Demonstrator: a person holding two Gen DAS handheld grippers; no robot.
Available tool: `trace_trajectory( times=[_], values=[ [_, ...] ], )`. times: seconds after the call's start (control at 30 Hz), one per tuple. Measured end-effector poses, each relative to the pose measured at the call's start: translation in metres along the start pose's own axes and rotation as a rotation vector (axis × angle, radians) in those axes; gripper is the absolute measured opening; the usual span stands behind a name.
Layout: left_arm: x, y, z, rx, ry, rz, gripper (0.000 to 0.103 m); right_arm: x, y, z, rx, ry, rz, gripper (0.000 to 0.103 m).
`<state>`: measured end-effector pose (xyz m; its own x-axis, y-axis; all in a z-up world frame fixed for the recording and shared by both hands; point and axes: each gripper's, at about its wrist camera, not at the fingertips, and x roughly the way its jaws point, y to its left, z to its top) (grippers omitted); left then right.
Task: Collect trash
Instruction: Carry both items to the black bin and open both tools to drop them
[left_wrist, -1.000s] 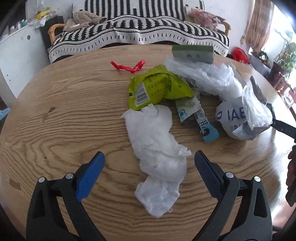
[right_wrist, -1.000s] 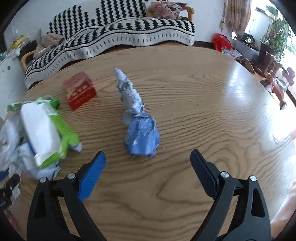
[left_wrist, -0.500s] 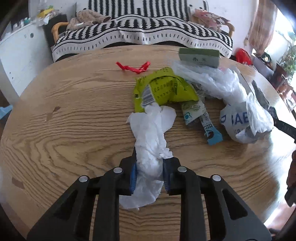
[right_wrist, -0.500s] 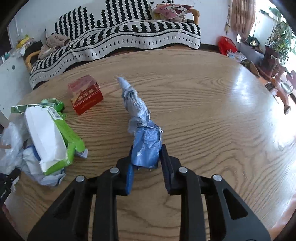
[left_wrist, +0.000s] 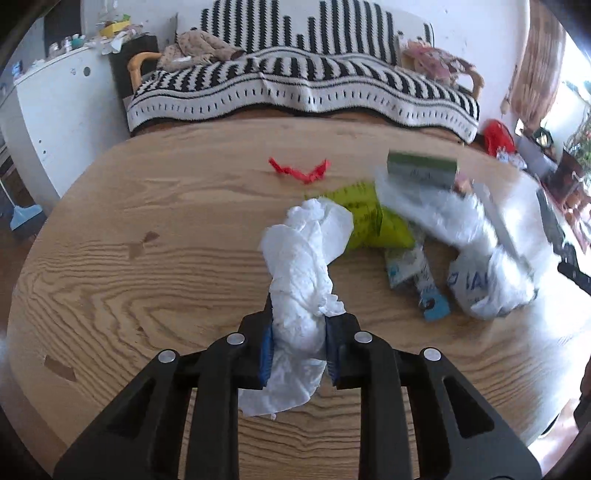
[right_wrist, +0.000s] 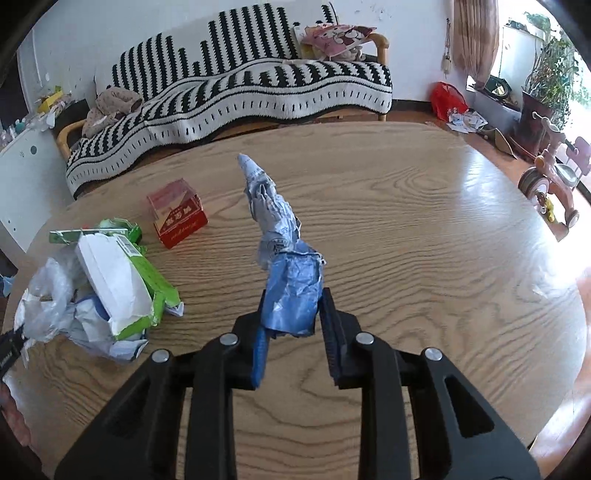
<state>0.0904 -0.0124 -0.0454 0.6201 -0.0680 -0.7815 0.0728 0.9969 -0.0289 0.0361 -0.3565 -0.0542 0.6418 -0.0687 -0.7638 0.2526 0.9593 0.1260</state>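
— What has the left gripper got?
— Its jaws have just closed on a crumpled white tissue, pinched between the blue pads above the round wooden table.
— And the right gripper?
— Its jaws have just clamped a twisted blue foil wrapper. A red carton sits beyond, left.

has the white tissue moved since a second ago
Yes. The tissue is off the table, clamped in the left claw, its top now overlapping the green wrapper.
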Motion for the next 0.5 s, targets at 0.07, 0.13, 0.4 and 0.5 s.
trace_trajectory(
  times=[0.07, 0.13, 0.4, 0.5],
  values=[
    [-0.006, 0.0, 0.004, -0.011, -0.021, -0.001, 0.022, -0.012, -0.007, -0.001, 0.001, -0.015, -0.005, 0.026],
    [-0.013, -0.001, 0.007, -0.027, -0.04, -0.01, 0.022, -0.025, -0.017, -0.003, 0.01, -0.029, -0.005, 0.026],
    [-0.043, -0.043, 0.01, -0.001, -0.125, -0.086, 0.022, -0.098, -0.092, -0.021, 0.071, -0.111, -0.081, 0.026],
    [-0.054, -0.072, 0.007, 0.029, -0.14, -0.14, 0.022, -0.127, -0.133, -0.033, 0.115, -0.14, -0.12, 0.026]
  ],
)
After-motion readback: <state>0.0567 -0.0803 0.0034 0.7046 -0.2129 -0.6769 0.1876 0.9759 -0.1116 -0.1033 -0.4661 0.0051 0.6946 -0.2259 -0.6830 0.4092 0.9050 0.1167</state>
